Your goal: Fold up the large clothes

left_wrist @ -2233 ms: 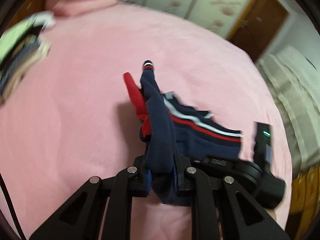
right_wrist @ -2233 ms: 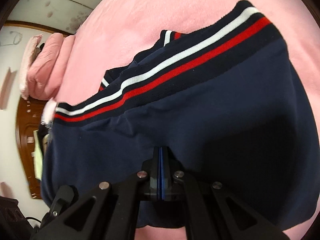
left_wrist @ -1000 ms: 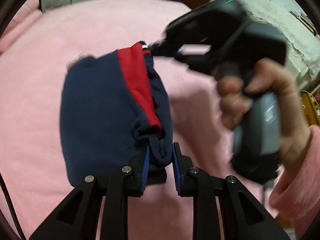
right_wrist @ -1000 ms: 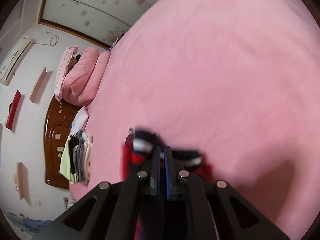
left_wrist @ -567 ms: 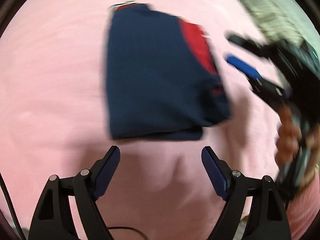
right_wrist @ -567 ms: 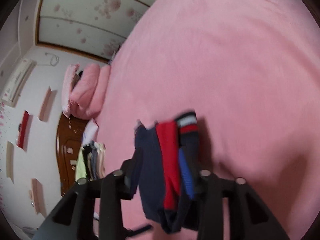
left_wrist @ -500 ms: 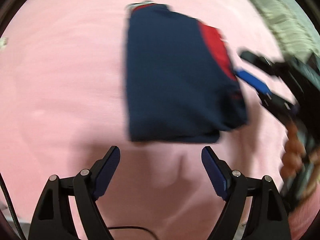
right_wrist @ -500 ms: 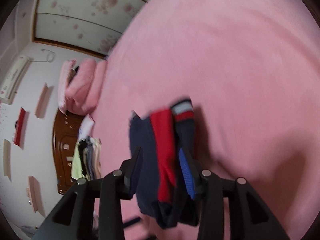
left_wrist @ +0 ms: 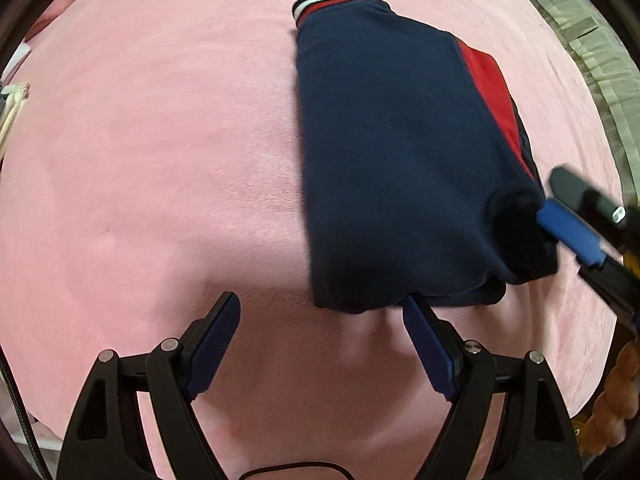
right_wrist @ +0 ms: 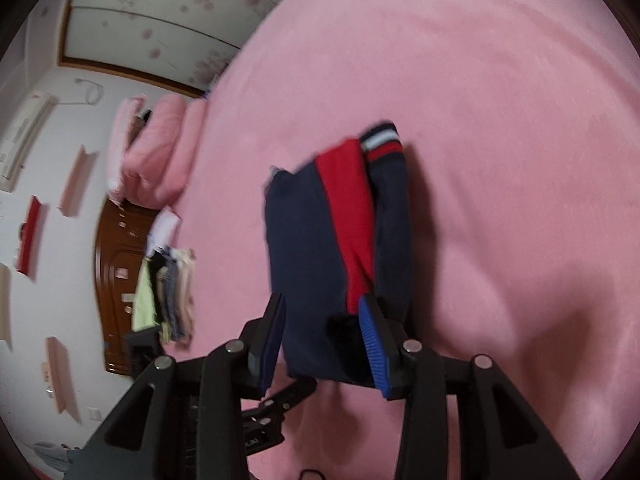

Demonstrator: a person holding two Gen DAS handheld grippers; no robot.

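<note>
A folded navy garment point(left_wrist: 392, 148) with a red panel and a striped cuff lies flat on the pink bed point(left_wrist: 160, 160). My left gripper point(left_wrist: 322, 304) points down at its near edge, open wide, and neither pad touches the cloth. In the left wrist view a blue pad point(left_wrist: 568, 232) of the right gripper shows beside the garment's near right corner. In the right wrist view the garment point(right_wrist: 312, 240) runs away from my right gripper point(right_wrist: 322, 300), whose jaws stand partly open around its near end without squeezing it.
A stack of folded clothes point(right_wrist: 168, 292) sits at the bed's left edge by a brown wooden cabinet point(right_wrist: 116, 280). Pink pillows point(right_wrist: 156, 156) lie at the head. A striped beige cloth point(left_wrist: 592, 40) borders the bed's far right. A person's hand point(left_wrist: 616, 400) shows at lower right.
Both grippers were shut on the garment and have let go. The garment has dropped flat onto the bed, and the left gripper has drawn back to its near edge.
</note>
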